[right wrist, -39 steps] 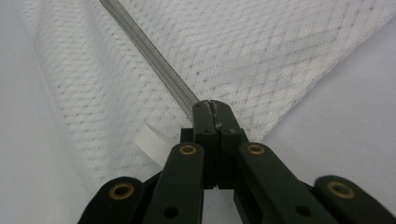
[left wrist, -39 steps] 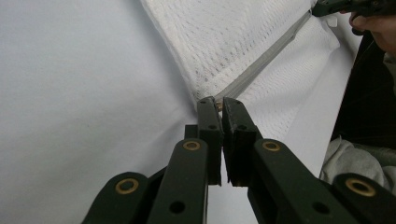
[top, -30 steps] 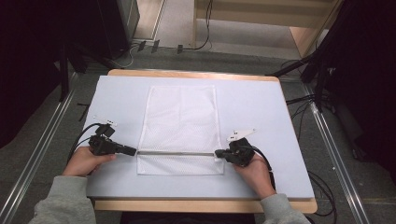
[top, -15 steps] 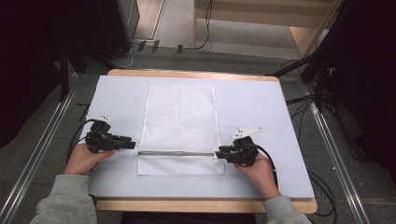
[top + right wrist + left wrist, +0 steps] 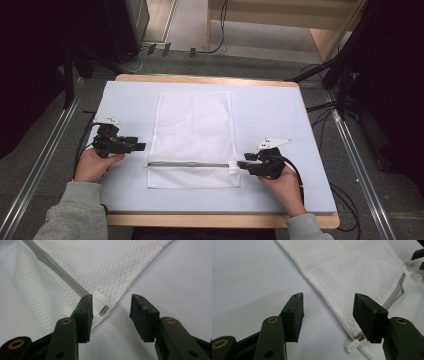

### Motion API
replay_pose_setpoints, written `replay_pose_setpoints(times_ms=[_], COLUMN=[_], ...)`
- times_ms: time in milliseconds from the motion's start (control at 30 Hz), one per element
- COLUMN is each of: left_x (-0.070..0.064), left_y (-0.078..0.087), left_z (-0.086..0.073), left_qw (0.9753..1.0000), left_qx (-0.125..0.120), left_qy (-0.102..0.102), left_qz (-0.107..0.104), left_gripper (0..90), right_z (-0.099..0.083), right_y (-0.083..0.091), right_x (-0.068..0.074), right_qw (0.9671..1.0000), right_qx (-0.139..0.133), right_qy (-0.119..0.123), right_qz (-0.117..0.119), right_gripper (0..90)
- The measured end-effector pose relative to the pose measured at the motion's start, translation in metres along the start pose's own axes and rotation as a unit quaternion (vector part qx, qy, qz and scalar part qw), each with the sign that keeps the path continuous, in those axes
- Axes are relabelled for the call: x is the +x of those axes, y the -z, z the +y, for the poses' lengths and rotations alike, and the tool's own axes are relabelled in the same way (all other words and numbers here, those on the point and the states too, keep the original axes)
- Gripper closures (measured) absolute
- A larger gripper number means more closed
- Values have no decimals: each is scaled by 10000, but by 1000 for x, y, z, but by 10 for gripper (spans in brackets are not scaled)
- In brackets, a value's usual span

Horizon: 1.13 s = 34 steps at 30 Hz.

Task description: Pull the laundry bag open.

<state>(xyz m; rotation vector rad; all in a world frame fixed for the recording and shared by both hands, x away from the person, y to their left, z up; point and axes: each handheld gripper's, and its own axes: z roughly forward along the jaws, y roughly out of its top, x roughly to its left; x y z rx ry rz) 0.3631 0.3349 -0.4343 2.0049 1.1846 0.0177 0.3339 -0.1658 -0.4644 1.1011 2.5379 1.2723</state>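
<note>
On the worktop (image 5: 280,115): white mesh bag (image 5: 192,125) lies flat at the middle, grey zipper (image 5: 187,164) running across its near part.
Zipper pull: small white tab (image 5: 352,346) at the bag's left edge — seen just under the left claw's jaw.
Left claw (image 5: 139,146): jaws apart, holding nothing, just beside the bag's left edge.
Right claw (image 5: 241,164): jaws apart — at the zipper's right end, one jaw over the bag's edge, nothing clamped.
</note>
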Motion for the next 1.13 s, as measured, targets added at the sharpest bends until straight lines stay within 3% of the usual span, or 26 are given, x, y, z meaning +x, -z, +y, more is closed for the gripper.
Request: replay_pose_setpoints(times_ms=[400, 733, 1133], left_x=[7, 9, 10], left_y=[-1, -2, -3], left_z=[-2, -2, -3], left_qw=[9993, 9989, 9988], left_qx=[68, 153, 194], left_qy=[130, 190, 214], left_qz=[348, 399, 401], left_gripper=[377, 372, 365], right_z=[-4, -7, -8], right_y=[9, 12, 12], right_x=[-15, -25, -27], right_qw=[9992, 9980, 9976], right_qx=[-175, -134, -127], right_qy=[-219, -421, -420], right_qz=[-274, -455, -538], right_gripper=[486, 449, 406])
